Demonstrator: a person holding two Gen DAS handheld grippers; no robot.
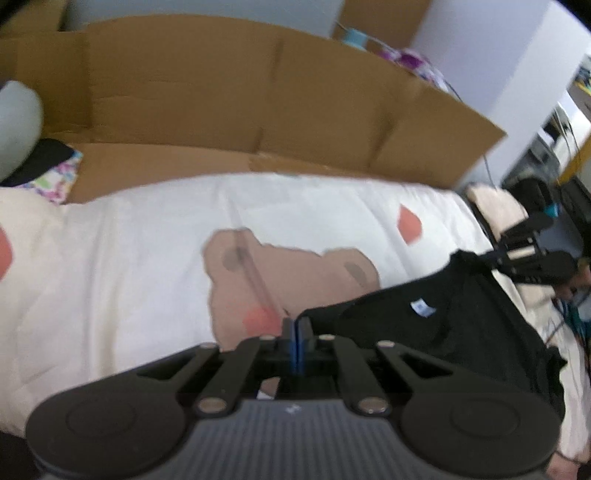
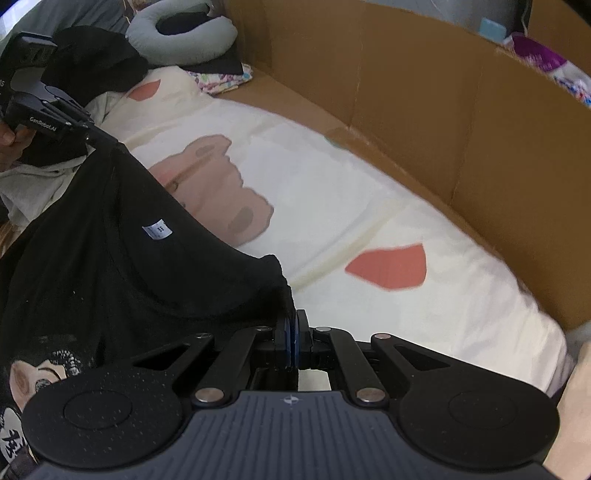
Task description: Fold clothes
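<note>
A black T-shirt [image 1: 461,332] hangs stretched between my two grippers above a white bedcover [image 1: 129,240]. Its white neck label [image 1: 423,307] faces up. My left gripper [image 1: 297,328] is shut on one shoulder edge of the shirt. In the same view the right gripper [image 1: 484,258] pinches the far shoulder. From the right wrist, my right gripper [image 2: 291,323] is shut on the black T-shirt [image 2: 110,258] at its near corner. The left gripper [image 2: 98,138] holds the opposite corner at upper left. A printed cartoon graphic [image 2: 37,376] shows on the shirt's lower part.
The bedcover [image 2: 369,221] carries a brown bear print [image 2: 221,184] and red patches. A tall cardboard wall [image 2: 443,110] runs along the bed's far side. A grey neck pillow [image 2: 181,33] and dark clothes lie at the bed's head. Cables and clutter [image 1: 565,302] sit beyond the bed's edge.
</note>
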